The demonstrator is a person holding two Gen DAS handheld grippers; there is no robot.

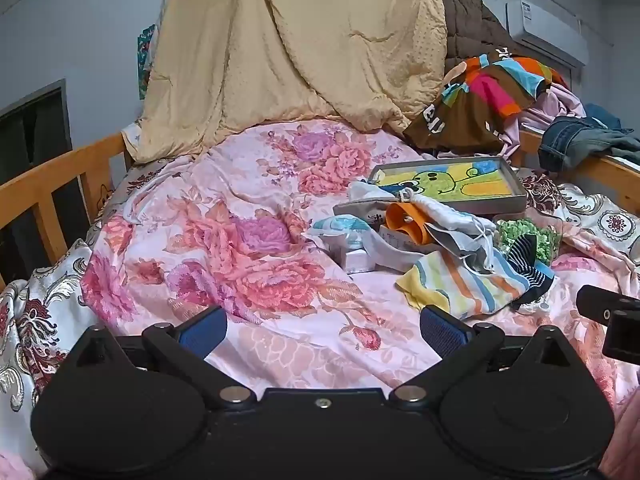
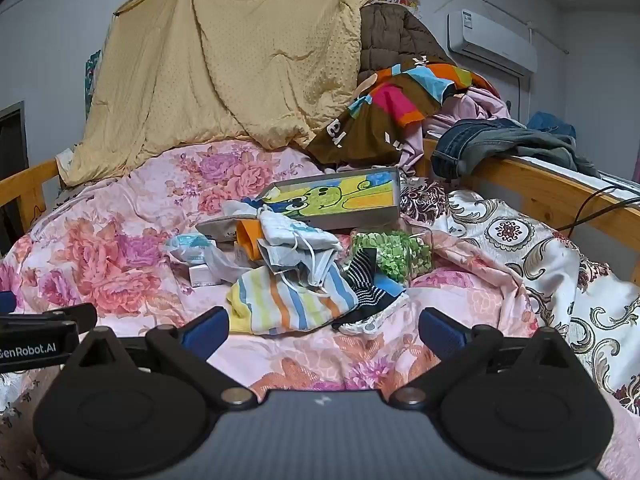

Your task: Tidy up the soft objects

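A heap of soft items lies on the pink floral bedspread (image 1: 248, 240) (image 2: 120, 240). It holds a pastel striped cloth (image 1: 460, 284) (image 2: 288, 300), a dark striped sock (image 1: 528, 260) (image 2: 368, 280), face masks (image 1: 460, 232) (image 2: 304, 248), a green fluffy item (image 1: 528, 236) (image 2: 396, 252) and an orange object (image 1: 404, 220) (image 2: 250, 240). My left gripper (image 1: 323, 332) is open and empty, short of the heap and to its left. My right gripper (image 2: 323, 330) is open and empty, just in front of the striped cloth.
A flat box with a cartoon picture (image 1: 452, 184) (image 2: 344, 196) lies behind the heap. A tan quilt (image 1: 288, 52) (image 2: 224, 56) hangs at the back. Clothes and jeans (image 2: 500, 144) are piled at the right. Wooden bed rails (image 1: 44, 196) (image 2: 560, 200) run along both sides.
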